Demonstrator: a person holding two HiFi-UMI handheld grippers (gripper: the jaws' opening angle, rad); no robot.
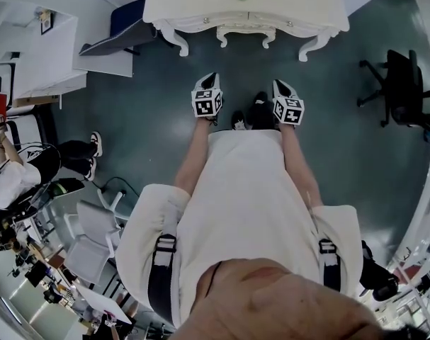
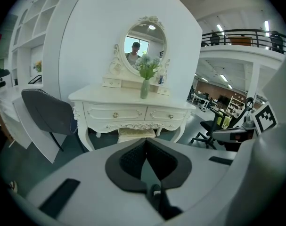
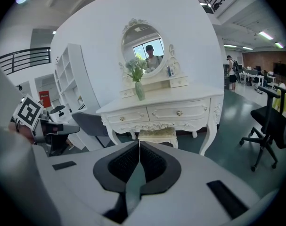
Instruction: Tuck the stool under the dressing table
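- Left tool (image 2: pixel 145 147) and right tool (image 3: pixel 139 149): both pinched shut, nothing between the jaws, side by side, angled forward and down.
- Stool (image 3: pixel 157 136): straight ahead, well apart from both tools, neither hand clearly nearer.
- Its cushioned seat sits between the legs of the dressing table (image 3: pixel 180 111), below the drawers. Judged already tucked.

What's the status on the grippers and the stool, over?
Left gripper shut, empty; right gripper shut, empty. Stool sits under the dressing table, between its legs. Grey chair left of it, office chair right, both apart.
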